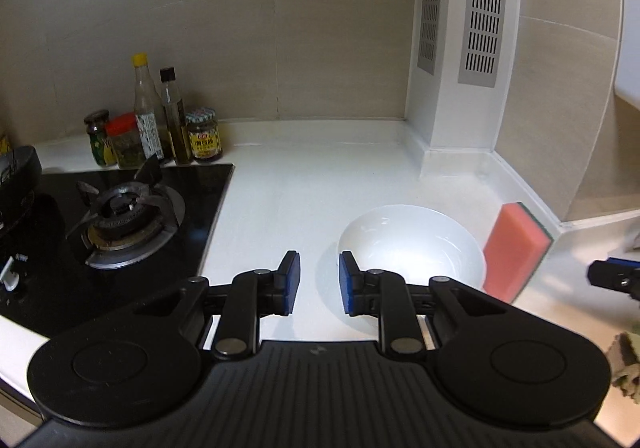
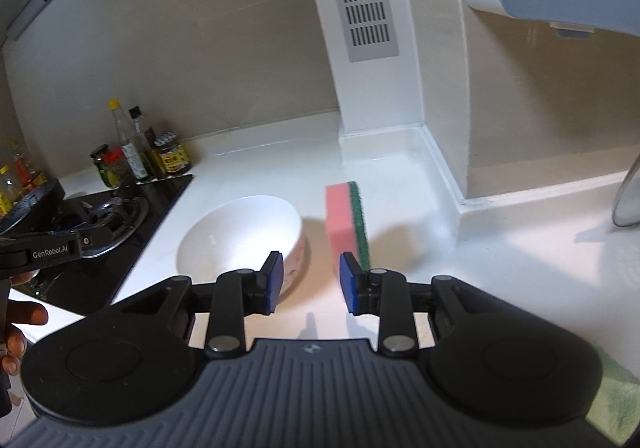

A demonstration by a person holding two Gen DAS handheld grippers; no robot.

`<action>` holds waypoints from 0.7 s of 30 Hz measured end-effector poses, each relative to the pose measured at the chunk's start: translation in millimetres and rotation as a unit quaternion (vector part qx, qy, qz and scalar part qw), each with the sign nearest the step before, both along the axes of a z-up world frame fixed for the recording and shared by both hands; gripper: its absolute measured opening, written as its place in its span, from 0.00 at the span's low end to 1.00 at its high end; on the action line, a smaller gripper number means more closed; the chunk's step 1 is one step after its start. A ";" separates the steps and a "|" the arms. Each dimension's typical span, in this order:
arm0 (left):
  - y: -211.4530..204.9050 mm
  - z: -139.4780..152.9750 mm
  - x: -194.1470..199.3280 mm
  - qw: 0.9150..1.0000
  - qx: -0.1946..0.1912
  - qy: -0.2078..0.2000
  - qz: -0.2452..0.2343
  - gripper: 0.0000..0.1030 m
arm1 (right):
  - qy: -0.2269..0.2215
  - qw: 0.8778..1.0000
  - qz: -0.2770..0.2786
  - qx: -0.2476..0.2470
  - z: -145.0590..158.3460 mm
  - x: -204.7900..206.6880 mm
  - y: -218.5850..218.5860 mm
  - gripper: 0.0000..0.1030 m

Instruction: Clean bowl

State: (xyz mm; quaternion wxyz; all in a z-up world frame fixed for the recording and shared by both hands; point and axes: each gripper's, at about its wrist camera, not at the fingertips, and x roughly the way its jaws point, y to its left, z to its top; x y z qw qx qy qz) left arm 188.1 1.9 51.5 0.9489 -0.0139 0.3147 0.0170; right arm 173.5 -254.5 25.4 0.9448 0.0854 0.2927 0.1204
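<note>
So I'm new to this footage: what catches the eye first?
A white bowl sits on the white counter, just right of the black stove. Beside the bowl a pink sponge stands on edge. Both tongs, left and right, hover open and empty.

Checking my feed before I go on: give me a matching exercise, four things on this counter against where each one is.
Things:
1. white ceramic bowl
2. pink sponge with green scouring side
3. yellow-capped clear bottle
4. black gas burner

Places:
A. among the jars against the back wall
B. standing on edge to the right of the bowl
C. set in the black glass hob
D. on the white countertop, between hob and sponge

Pairs: 1-D, 2-B, 3-A, 4-C
</note>
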 end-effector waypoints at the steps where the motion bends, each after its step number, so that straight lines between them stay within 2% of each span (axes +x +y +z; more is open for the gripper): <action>1: -0.1 1.3 -3.6 1.000 0.003 0.002 -0.001 0.26 | -0.002 1.000 0.004 -0.004 0.4 -2.4 2.6 0.26; 5: -3.1 2.9 -15.0 1.000 0.029 0.005 -0.002 0.26 | -0.013 0.999 0.018 -0.028 0.6 -13.3 14.7 0.26; 10: -11.2 4.4 -29.4 0.999 0.041 0.010 -0.018 0.26 | -0.030 0.998 0.026 -0.057 2.8 -31.3 18.9 0.26; 21: -27.3 11.4 -63.5 0.998 0.046 -0.001 -0.048 0.26 | -0.026 0.998 0.017 -0.054 -3.6 -52.9 15.9 0.26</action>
